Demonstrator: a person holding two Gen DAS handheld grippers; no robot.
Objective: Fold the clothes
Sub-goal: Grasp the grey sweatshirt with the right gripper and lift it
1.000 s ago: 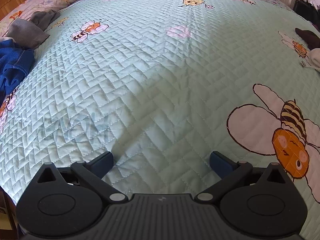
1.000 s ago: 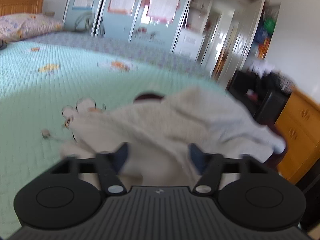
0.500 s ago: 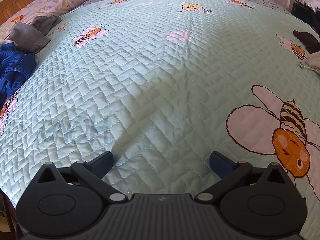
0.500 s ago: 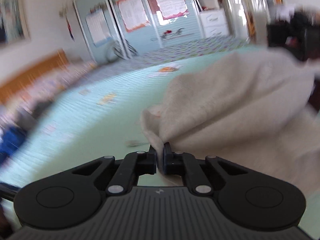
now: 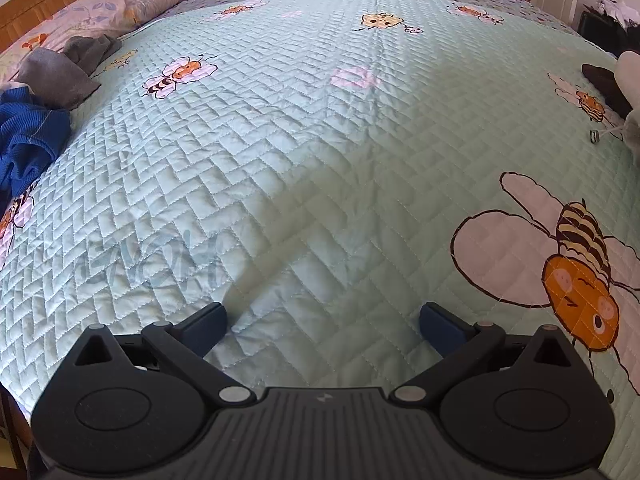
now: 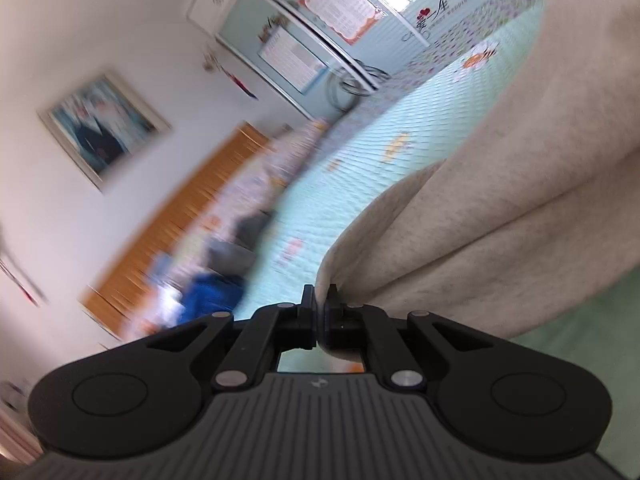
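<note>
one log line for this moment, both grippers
right gripper: shut on cream garment edge, lifted | left gripper: open, empty, over bedspread

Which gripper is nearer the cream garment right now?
Right. The right gripper is shut on an edge of the cream garment. The left gripper is open over bare quilt, with the garment far off at that view's right edge.

A crumpled blue knitted garment [image 5: 28,136] and a grey cloth bundle [image 5: 56,72] are lying at the left edge of the quilted pale-green bee-print bedspread [image 5: 304,152], in front of the floral pillow [image 5: 120,4].
</note>
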